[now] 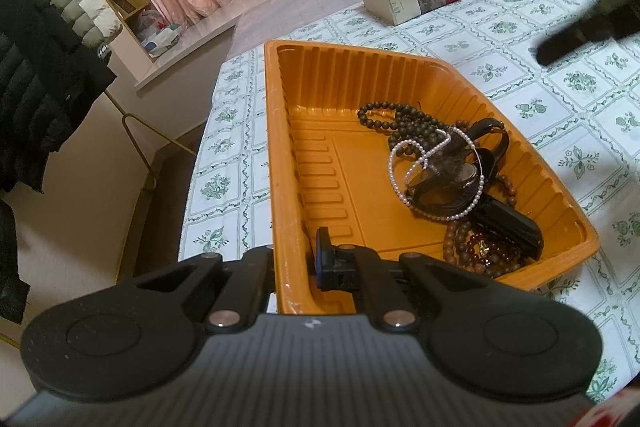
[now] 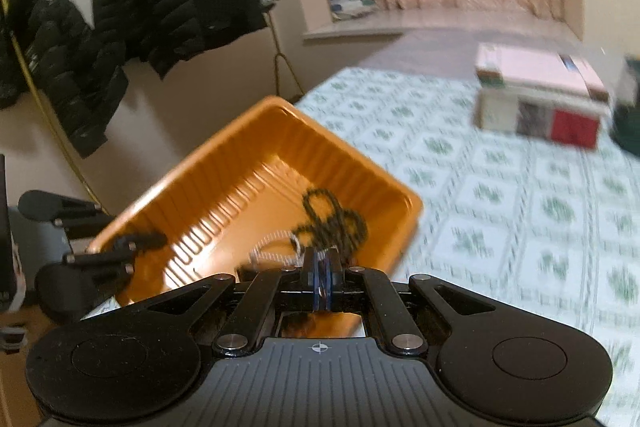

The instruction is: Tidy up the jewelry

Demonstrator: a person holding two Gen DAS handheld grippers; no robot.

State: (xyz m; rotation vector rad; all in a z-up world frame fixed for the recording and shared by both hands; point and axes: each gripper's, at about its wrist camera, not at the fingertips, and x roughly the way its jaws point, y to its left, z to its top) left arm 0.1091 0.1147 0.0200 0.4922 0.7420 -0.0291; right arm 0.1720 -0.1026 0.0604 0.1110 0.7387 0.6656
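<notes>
While our left gripper (image 1: 298, 259) pinches the orange tray's (image 1: 276, 163) near rim, our right gripper (image 2: 322, 277) hovers lower-centre, jaws pressed together, empty.

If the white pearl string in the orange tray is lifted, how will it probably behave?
The pearl string will probably hang limp, since it lies in loose loops. It may drag its neighbours, because it crosses the watch and dark beads. The small round pearls look smooth, so they might slip between fingers.
</notes>
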